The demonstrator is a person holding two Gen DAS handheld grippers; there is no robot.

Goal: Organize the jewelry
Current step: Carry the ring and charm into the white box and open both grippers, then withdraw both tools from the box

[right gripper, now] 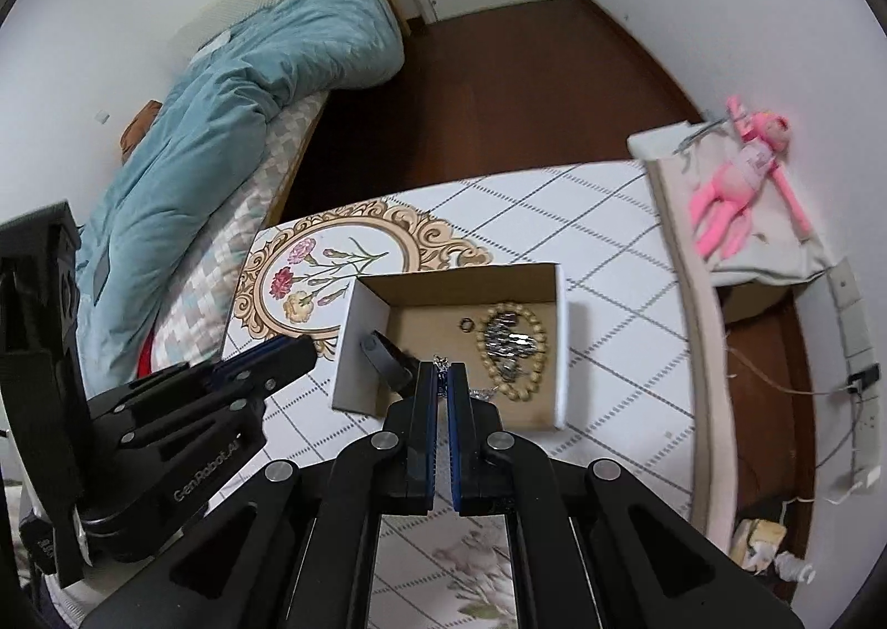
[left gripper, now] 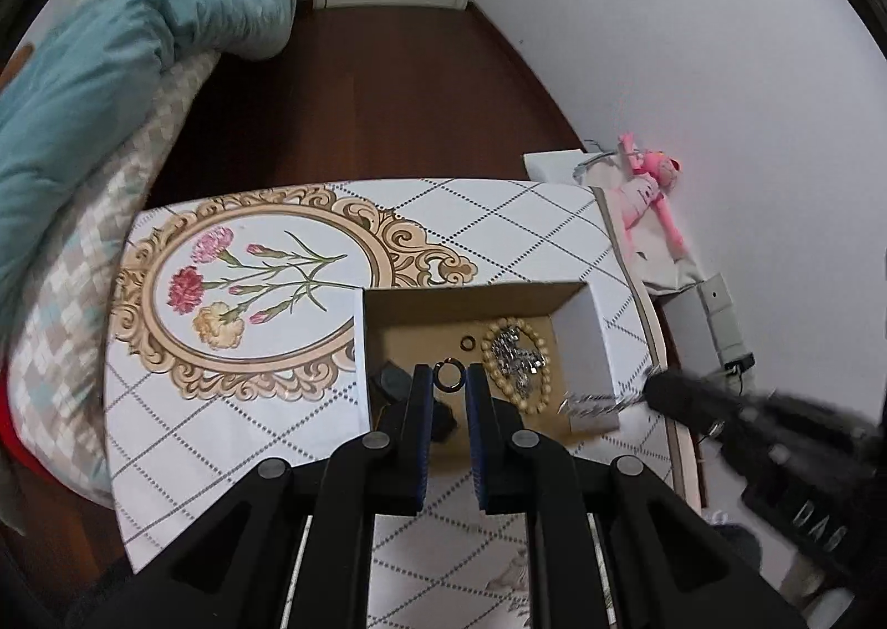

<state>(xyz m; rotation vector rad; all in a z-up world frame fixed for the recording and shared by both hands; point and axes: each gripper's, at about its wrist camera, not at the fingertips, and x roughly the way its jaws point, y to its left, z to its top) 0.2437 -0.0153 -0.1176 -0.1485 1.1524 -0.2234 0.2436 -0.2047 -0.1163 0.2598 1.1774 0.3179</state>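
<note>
An open cardboard box (left gripper: 471, 299) (right gripper: 454, 277) sits on the patterned table. Inside lie a beaded bracelet (left gripper: 540, 346) (right gripper: 535, 374), a silver chain pile (left gripper: 515, 351) (right gripper: 507, 340), a small ring (left gripper: 468, 343) (right gripper: 464, 324) and dark items (left gripper: 396, 382) (right gripper: 388, 351). My left gripper (left gripper: 449, 374) is slightly open over the box, with a dark ring (left gripper: 448, 375) between its tips; whether it grips the ring is unclear. My right gripper (right gripper: 442, 371) is shut on a silver chain (right gripper: 441, 364) at the box's near edge; the chain (left gripper: 593, 401) dangles blurred in the left wrist view.
The table (left gripper: 222, 435) (right gripper: 610, 241) has a floral medallion at left. A bed with a teal duvet (left gripper: 111, 74) (right gripper: 222, 102) stands left. A pink plush toy (left gripper: 646, 191) (right gripper: 743, 174) lies on a stand at right. Cables run by the wall (right gripper: 854, 385).
</note>
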